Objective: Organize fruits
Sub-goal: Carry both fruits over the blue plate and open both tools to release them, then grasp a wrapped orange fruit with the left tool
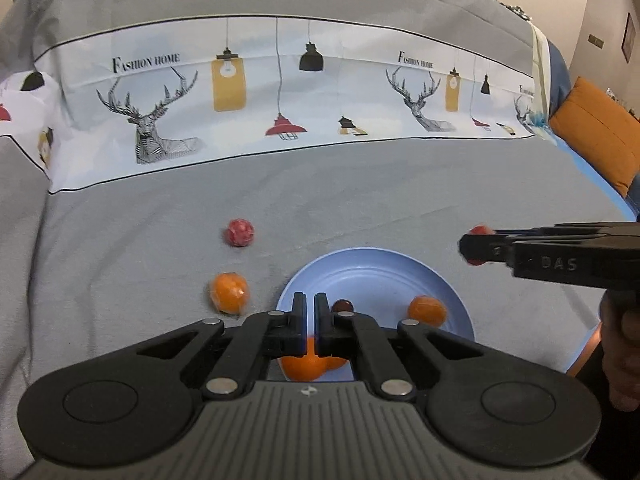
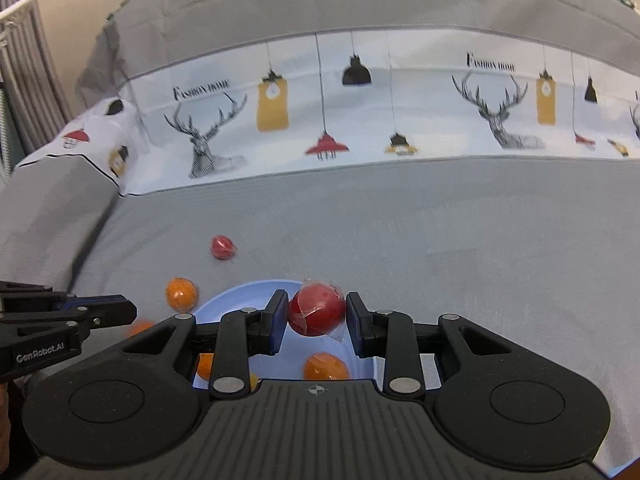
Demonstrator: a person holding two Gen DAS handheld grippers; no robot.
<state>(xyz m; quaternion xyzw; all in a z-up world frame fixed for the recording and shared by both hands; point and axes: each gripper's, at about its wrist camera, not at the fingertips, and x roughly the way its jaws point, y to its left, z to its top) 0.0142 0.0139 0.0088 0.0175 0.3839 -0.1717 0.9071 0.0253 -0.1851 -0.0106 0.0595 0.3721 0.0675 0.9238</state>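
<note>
A blue plate (image 1: 384,276) lies on the grey bedcover and holds oranges (image 1: 427,311) and a small dark fruit (image 1: 343,305). My left gripper (image 1: 311,308) is shut and empty, above the plate's near left part. My right gripper (image 2: 317,312) is shut on a wrapped red fruit (image 2: 317,309), held above the plate (image 2: 240,296); it also shows at the right of the left wrist view (image 1: 478,245). A loose orange (image 1: 229,293) and a loose red fruit (image 1: 239,233) lie on the cover left of the plate, also seen in the right wrist view (image 2: 182,292) (image 2: 222,247).
A patterned white band (image 1: 280,100) with deer and lamps runs across the bedcover behind. An orange cushion (image 1: 600,136) lies at the far right. A white radiator (image 2: 20,60) stands at the far left of the right wrist view.
</note>
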